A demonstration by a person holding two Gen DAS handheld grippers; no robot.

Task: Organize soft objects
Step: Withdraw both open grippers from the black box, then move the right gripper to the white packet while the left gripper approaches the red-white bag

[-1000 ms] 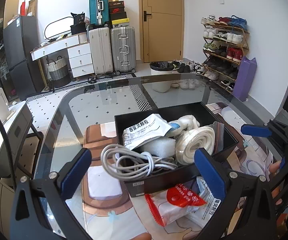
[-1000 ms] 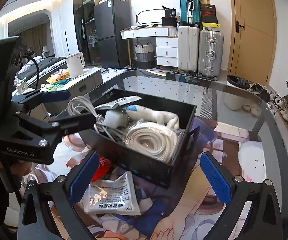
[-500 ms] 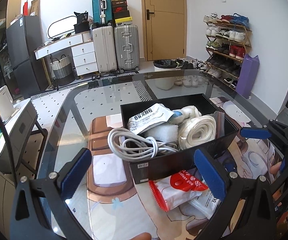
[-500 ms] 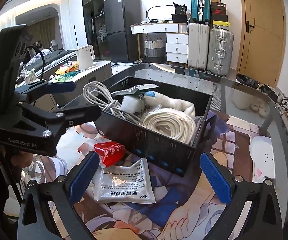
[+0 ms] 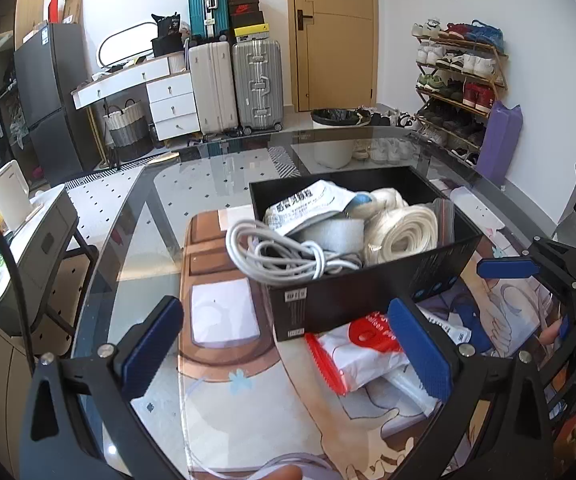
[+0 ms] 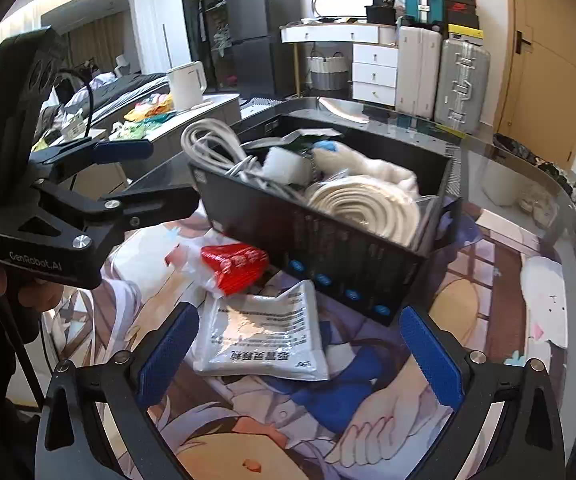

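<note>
A black box (image 5: 368,292) (image 6: 328,240) stands on a printed mat and holds a white cable coil (image 5: 280,256), a white packet (image 5: 308,208), a grey foam roll (image 5: 328,236) and a rope coil (image 5: 404,232). Against its near side lie a red-and-white packet (image 5: 364,344) (image 6: 234,266) and a flat white packet (image 6: 264,340). My left gripper (image 5: 286,346) (image 6: 160,174) is open just in front of the box's near left corner. My right gripper (image 6: 298,354) (image 5: 536,296) is open, with the flat white packet lying between and just beyond its fingers.
The mat (image 5: 216,360) covers a glass table (image 5: 128,240) whose curved rim (image 6: 568,208) runs to the right. A side cabinet (image 5: 36,232) stands to the left below the table. Suitcases (image 5: 256,84), a bin (image 5: 334,136) and a shoe rack (image 5: 456,80) are across the room.
The left gripper has backed off a little, so the box sits higher in its view. The right gripper has come closer to the two packets. Both stayed open.
</note>
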